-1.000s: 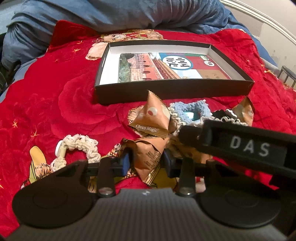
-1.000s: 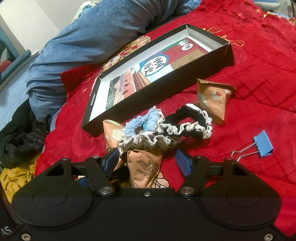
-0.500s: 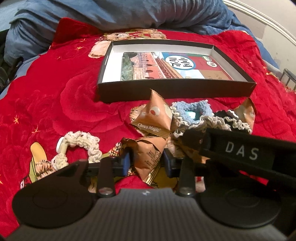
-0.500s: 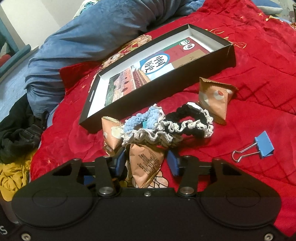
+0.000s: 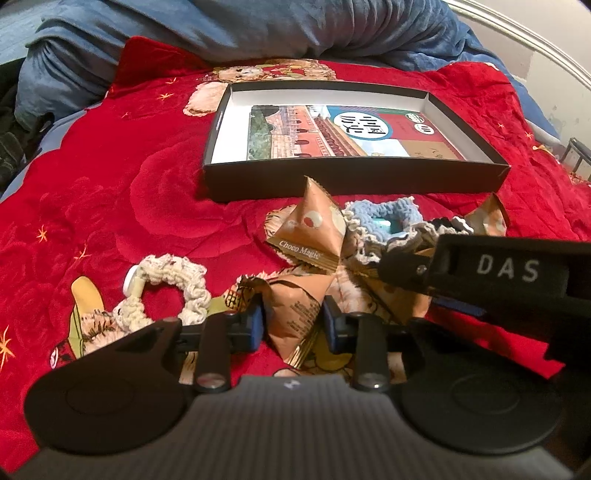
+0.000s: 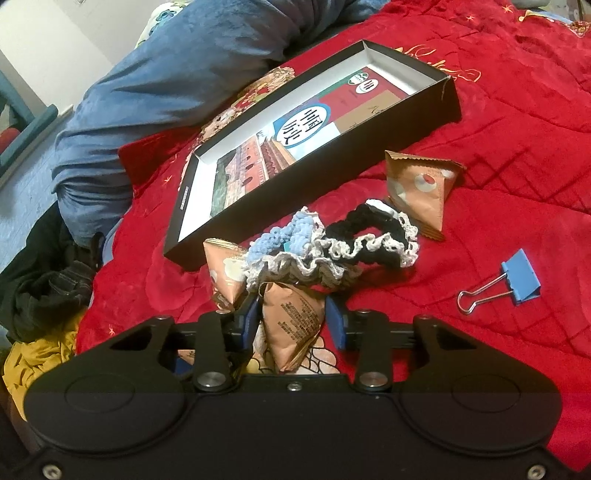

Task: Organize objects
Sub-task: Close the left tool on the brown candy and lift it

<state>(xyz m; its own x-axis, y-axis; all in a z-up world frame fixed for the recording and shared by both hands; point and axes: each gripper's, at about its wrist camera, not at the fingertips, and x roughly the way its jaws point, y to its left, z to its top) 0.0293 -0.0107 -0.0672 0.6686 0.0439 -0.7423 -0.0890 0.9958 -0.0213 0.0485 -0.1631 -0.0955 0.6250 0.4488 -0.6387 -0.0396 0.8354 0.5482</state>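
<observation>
On the red quilt, brown triangular snack packets, crochet scrunchies and a clip lie before an open black box (image 5: 354,181). My left gripper (image 5: 293,323) is shut on a brown snack packet (image 5: 295,317). My right gripper (image 6: 291,321) is shut on another brown snack packet (image 6: 293,321); its body also shows in the left wrist view (image 5: 498,273). A "Choco Magic" packet (image 5: 314,229), a blue scrunchie (image 5: 384,218) (image 6: 284,236) and a black-and-white scrunchie (image 6: 373,236) lie just beyond. A cream scrunchie (image 5: 162,291) lies to the left.
The box (image 6: 258,218) holds a printed card. Another packet (image 6: 421,188) and a blue binder clip (image 6: 517,277) lie right. A blue duvet (image 5: 258,29) is bunched behind the box. Dark and yellow clothes (image 6: 44,288) lie off the bed's left edge.
My right gripper's jaws have closed from wide open onto the packet. The left gripper keeps its hold, and its view has shifted slightly, the box now sitting lower in frame.
</observation>
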